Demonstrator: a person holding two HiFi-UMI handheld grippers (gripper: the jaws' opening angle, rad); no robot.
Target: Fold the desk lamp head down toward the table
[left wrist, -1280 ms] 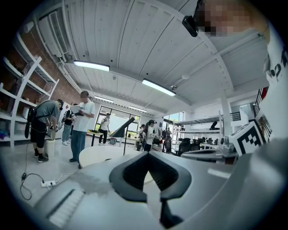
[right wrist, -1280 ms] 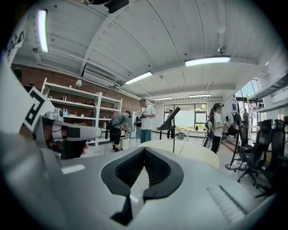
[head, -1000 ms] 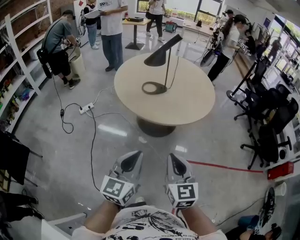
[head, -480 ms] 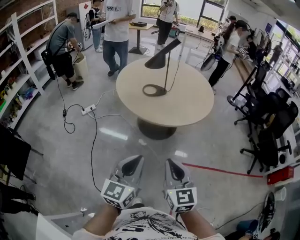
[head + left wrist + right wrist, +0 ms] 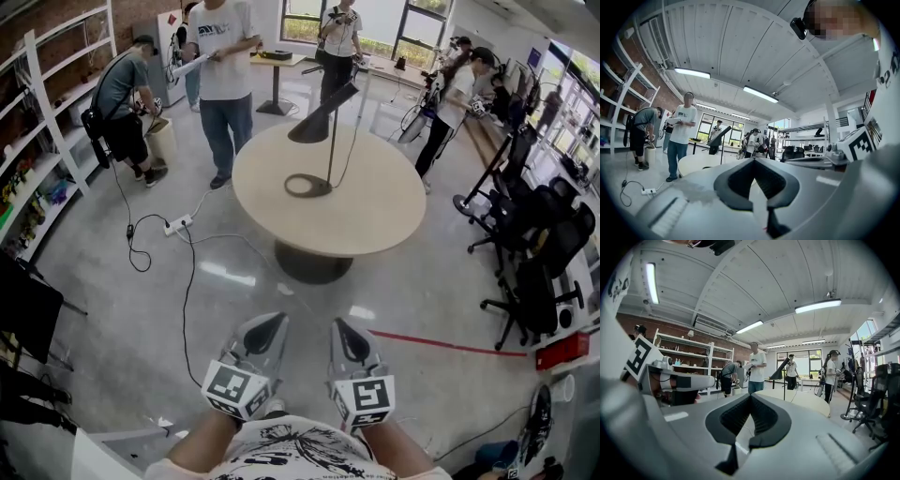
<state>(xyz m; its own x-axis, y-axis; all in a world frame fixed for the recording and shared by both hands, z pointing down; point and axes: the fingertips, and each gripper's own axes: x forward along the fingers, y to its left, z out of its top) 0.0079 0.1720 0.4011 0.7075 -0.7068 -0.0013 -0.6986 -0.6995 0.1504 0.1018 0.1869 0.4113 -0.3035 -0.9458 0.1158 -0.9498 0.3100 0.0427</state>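
Lamp (image 5: 330, 150) stands on the round table (image 5: 384, 211), ring base flat, head (image 5: 319, 114) slanting up off the pole top, not folded down. Left gripper (image 5: 270, 321) and right gripper (image 5: 341, 324) are held low by the person's body, well apart from the table. Both have jaws together on nothing, likely because the lamp is out of reach from there.
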